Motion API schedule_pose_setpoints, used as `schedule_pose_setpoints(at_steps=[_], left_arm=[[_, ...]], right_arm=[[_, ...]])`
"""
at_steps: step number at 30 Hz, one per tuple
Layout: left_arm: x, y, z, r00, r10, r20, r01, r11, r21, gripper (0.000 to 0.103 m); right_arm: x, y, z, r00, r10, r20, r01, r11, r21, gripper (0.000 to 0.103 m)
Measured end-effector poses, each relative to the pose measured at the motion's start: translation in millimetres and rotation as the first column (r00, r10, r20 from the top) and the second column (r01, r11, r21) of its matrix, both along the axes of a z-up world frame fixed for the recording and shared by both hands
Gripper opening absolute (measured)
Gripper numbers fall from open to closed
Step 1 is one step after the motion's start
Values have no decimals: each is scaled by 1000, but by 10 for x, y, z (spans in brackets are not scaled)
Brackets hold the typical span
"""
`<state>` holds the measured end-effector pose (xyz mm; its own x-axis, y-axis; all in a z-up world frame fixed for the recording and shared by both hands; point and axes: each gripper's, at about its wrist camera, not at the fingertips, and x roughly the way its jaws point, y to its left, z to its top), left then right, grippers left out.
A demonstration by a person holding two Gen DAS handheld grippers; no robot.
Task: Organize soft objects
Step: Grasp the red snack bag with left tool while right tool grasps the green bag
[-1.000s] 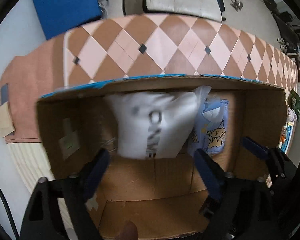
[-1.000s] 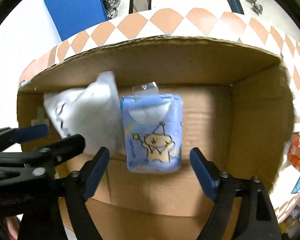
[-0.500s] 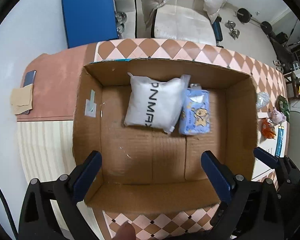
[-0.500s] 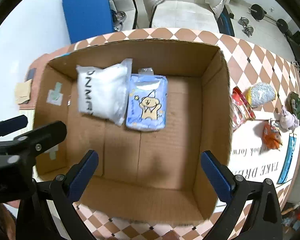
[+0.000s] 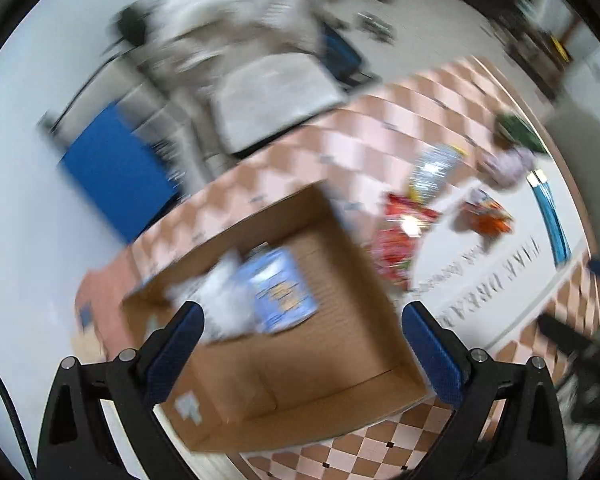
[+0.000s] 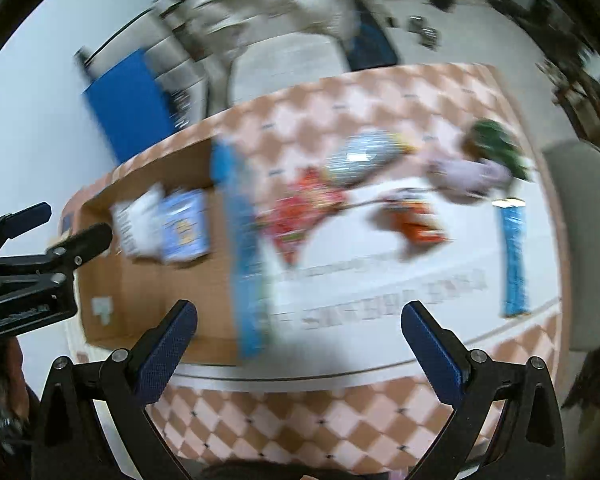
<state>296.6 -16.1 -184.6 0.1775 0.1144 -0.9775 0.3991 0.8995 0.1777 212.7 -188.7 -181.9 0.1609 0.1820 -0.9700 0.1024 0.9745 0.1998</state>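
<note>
Both grippers have been swung up and to the right since the earlier frames, so that the box (image 5: 340, 364) is now seen aslant and the loose items on the white mat (image 6: 380, 280) have come into view. The left gripper (image 5: 300, 344) is held over the box with its fingers wide apart and nothing between them; the right gripper (image 6: 298, 344) is likewise spread and empty, held above the mat's near edge.

Two items are already packed: a white pouch (image 5: 224, 304) and a blue pack (image 5: 280, 292), laid side by side, touching, against the far wall of the box. The blue pack's long axis is seen to run from the far wall toward the near one, its top end at the far wall.

The step in hand is judged to be the reach for the next item. Left on the mat are a red packet (image 6: 300, 216), a silver bag (image 6: 360, 158), an orange packet (image 6: 416, 224), a lilac toy (image 6: 468, 174) and a green item (image 6: 496, 140); with so much blur, these identities are only probable. The red packet lies nearest the box, and its long axis appears to run diagonally. A descent with the fingers set across its narrow width would be called for next.
</note>
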Motion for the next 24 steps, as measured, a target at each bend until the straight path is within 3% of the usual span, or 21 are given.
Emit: schedule_pose_setpoints(at_steps=[3,8,13,17,20,22,24], left_arm=[[229,-513,-317,986,-131,-105,136,990,46,102],[553,-1106,-1086,921,-259,-292,310,940,143,102],[634,-1303,-1705,867,-265,-423,362,917,168,102],[684,-1363,-2029,850,-245,-466,366,911,188,102],[761,-1332,-2152,849,-208,-485,329,927,178,87],[786,-1284,-2210,830,-175,-529,316,930,188,60],[788,-1241,-2242,826,-141,-545,284,941,187,50]], right_arm=[[113,-613,-77,997,-71,-17,71,997,-27,103],[372,-1232,-340,992,-122,-44,120,992,-45,103],[583,-1535,-613,989,-117,-91,111,992,-65,103],[678,-1571,-766,988,-94,-124,88,995,-53,103],[776,-1668,-818,985,-120,-127,114,992,-57,103],[888,-1800,-848,980,-155,-123,149,987,-53,103],[997,-1936,-869,975,-187,-123,182,982,-51,103]])
